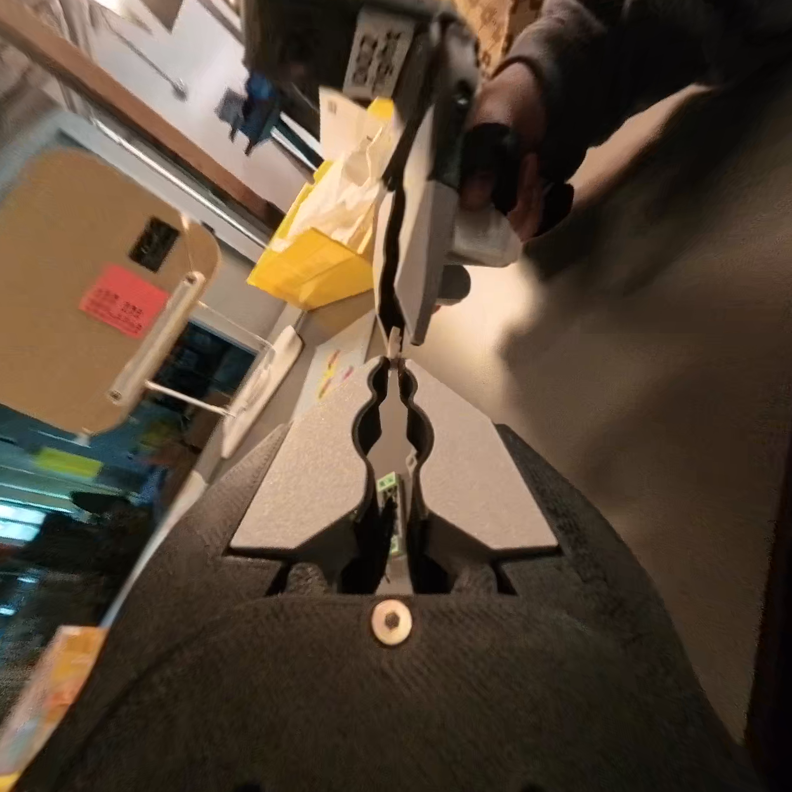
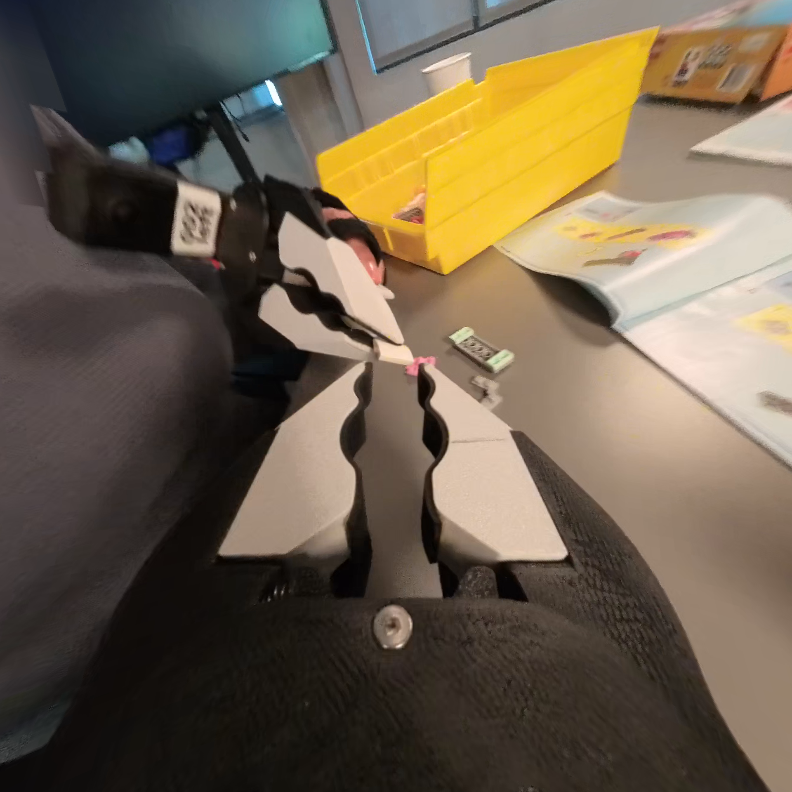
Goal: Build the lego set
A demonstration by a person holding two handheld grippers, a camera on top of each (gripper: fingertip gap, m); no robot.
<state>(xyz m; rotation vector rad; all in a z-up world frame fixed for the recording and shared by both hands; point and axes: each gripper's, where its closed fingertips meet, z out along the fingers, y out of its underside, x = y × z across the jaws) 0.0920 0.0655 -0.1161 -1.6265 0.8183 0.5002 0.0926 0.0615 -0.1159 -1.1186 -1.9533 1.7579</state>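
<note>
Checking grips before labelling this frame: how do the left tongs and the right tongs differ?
The left tongs are shut on a flat white plastic piece. The right tongs stand open, with a clear gap between the fingers. The left tongs' fingers sit one above the other, while the right tongs' fingers lie side by side. Both have pale grey wedge fingers with wavy black pads, and their tips nearly meet.

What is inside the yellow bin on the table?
Inside the yellow bin, the right wrist view shows a few small pieces at the near end. Its walls hide the rest.
</note>
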